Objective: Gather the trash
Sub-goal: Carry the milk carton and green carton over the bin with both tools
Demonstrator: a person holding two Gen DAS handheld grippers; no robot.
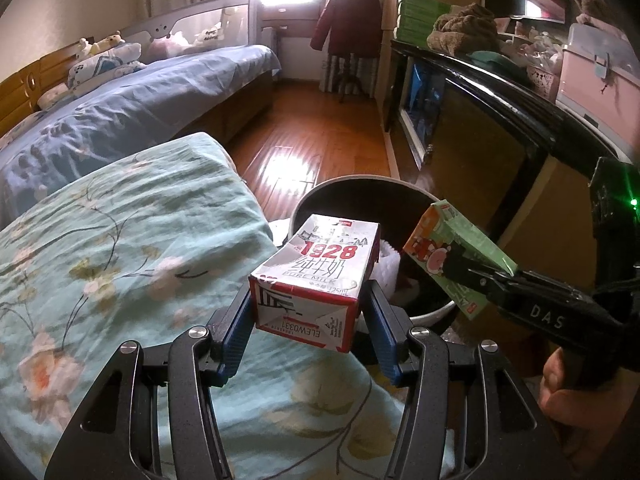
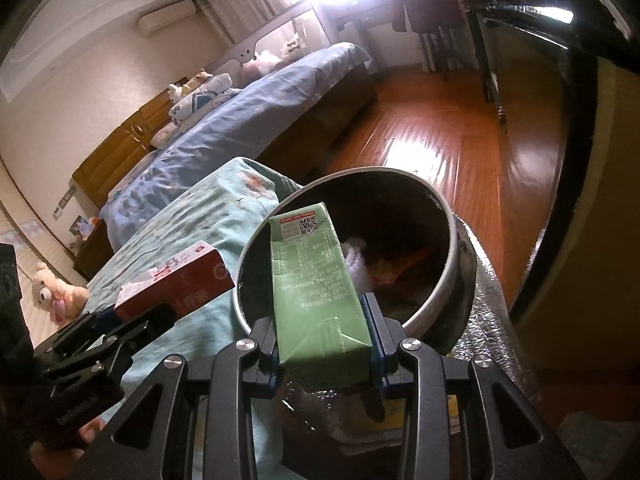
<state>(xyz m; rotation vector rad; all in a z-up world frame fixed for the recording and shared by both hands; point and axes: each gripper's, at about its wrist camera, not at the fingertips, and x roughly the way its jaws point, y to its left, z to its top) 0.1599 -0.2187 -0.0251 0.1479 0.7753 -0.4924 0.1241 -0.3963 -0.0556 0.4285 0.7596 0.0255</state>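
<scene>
A bedroom with a polished wooden floor (image 1: 316, 128) holds a long bed (image 1: 132, 100) under a blue patterned cover, soft toys heaped at its headboard, with a bright curtained window beyond its far end. Nearer the cameras, a teal floral quilt (image 1: 120, 248) spreads across the foreground, its edge lying just beside a round waste bin (image 2: 452, 240) that stands on the floor between the quilt and a dark glossy cabinet (image 1: 480, 120); a pink storage box (image 1: 596, 76) sits on the cabinet's top and a dark red coat (image 1: 348, 20) hangs by the window. The bin, pale-rimmed and dark inside, already contains white crumpled material and reddish scraps. The left gripper (image 1: 308, 312) has its jaws partly open and pressed on both sides of a white-and-red milk carton (image 1: 320, 276) marked "1928", held at the bin's near rim above the quilt's edge. The right gripper (image 2: 326, 348) has its jaws drawn in narrower, clamped on a green drink carton (image 2: 316, 296), whose top end reaches over the bin's mouth. In the left wrist view the green carton tilts over the bin's right rim, well clear of the milk carton, and part of a hand (image 1: 568, 392) shows on the right gripper's handle.
</scene>
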